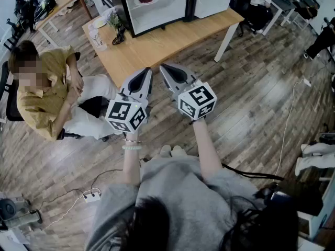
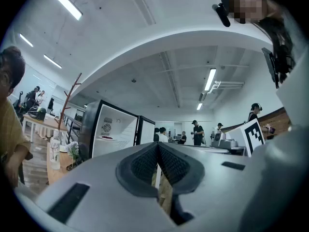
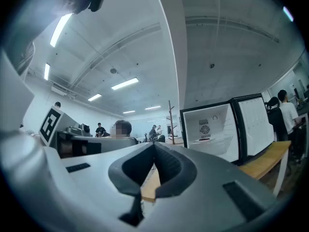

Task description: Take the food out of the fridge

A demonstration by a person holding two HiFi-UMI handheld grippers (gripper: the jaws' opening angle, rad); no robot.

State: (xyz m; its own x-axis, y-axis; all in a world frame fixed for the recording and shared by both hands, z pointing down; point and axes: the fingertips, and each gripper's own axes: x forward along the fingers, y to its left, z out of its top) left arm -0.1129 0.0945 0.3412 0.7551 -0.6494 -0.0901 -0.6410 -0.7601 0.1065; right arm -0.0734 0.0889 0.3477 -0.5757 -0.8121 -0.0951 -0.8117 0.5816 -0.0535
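Note:
A small fridge stands open on a wooden table ahead of me. On its white shelf sits a plate of red food. I hold both grippers level, side by side, short of the table's near edge. My left gripper is shut with nothing in it, and my right gripper is shut and empty too. The left gripper view shows the fridge with the plate beyond the closed jaw tips. In the right gripper view the fridge stands right of the closed tips.
A person in a yellow shirt sits on a chair left of the table. A bottle and a potted plant stand at the table's left end. A power strip and cables lie on the wooden floor.

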